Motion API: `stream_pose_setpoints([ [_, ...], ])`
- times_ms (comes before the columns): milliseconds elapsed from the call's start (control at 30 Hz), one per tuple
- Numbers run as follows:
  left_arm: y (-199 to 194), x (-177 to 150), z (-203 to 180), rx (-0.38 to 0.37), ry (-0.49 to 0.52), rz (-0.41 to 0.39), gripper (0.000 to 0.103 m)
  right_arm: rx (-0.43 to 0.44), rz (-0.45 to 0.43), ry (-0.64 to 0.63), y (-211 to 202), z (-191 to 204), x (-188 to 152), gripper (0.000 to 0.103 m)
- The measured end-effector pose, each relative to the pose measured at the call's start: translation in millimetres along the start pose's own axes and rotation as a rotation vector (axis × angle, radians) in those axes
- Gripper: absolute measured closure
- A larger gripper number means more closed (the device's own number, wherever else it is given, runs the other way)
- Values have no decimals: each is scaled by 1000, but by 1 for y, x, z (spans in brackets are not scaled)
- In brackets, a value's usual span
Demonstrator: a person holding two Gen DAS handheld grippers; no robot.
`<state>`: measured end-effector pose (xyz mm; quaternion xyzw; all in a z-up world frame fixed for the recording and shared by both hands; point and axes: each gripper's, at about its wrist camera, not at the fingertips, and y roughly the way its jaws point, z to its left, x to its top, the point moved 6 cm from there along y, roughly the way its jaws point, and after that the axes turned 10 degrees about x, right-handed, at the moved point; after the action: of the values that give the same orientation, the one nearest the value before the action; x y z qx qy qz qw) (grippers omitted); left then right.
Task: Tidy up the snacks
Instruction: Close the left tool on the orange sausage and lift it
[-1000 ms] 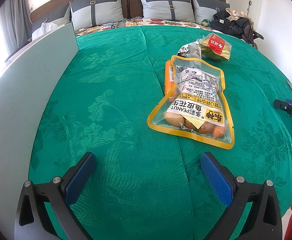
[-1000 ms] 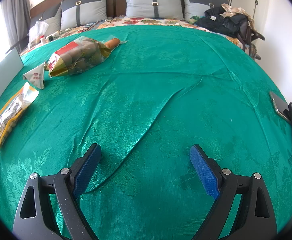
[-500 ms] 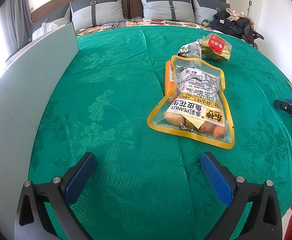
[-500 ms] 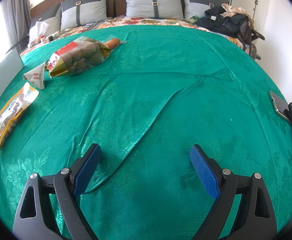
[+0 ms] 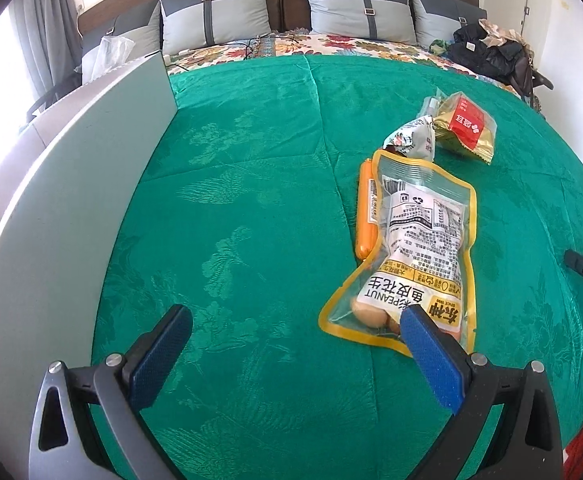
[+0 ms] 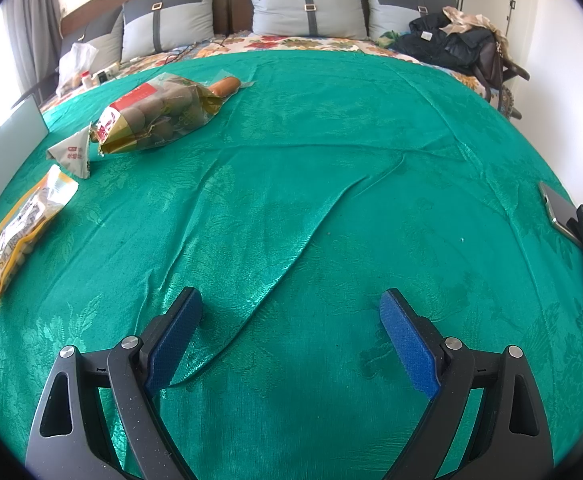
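Left wrist view: left gripper [image 5: 295,322] has advanced, jaws released, one fingertip now overlapping the peanut bag [image 5: 409,252]; right gripper [image 6: 291,306] unmoved, jaws released.

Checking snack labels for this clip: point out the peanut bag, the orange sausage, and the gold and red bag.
peanut bag [image 5: 415,240], left wrist view, printed label
orange sausage [image 5: 365,224], left wrist view, mid-length
gold and red bag [image 5: 467,126], left wrist view, red panel

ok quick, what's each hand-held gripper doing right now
left hand-held gripper: open, holding nothing, one finger over the peanut bag
right hand-held gripper: open, empty
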<state>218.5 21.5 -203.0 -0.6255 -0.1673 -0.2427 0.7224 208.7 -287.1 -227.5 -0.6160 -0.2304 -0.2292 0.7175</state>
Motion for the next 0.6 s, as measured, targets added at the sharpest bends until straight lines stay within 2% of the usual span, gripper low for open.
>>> stream_pose_setpoints([
  [100, 1, 7, -38, -61, 48, -4, 0, 0, 0, 0, 0, 0, 0, 10],
  [200, -11, 9, -81, -157, 100, -2, 1, 0, 0, 0, 0, 0, 0, 10],
  [267, -26, 12, -93, -290, 93, -3, 1, 0, 0, 0, 0, 0, 0, 10],
  [300, -34, 15, -91, -339, 71, -3, 1, 0, 0, 0, 0, 0, 0, 10],
  [333, -41, 20, -82, -355, 47, -19, 1, 0, 0, 0, 0, 0, 0, 10],
  [400, -51, 37, -55, -310, -6, -71, 1, 1, 0, 0, 0, 0, 0, 10],
  [467, -47, 54, -18, -214, -65, -82, 1, 0, 0, 0, 0, 0, 0, 10],
  [533, -28, 63, 16, -70, -97, -42, 1, 0, 0, 0, 0, 0, 0, 10],
  [600, 1, 60, 39, 64, -51, 54, 1, 0, 0, 0, 0, 0, 0, 10],
])
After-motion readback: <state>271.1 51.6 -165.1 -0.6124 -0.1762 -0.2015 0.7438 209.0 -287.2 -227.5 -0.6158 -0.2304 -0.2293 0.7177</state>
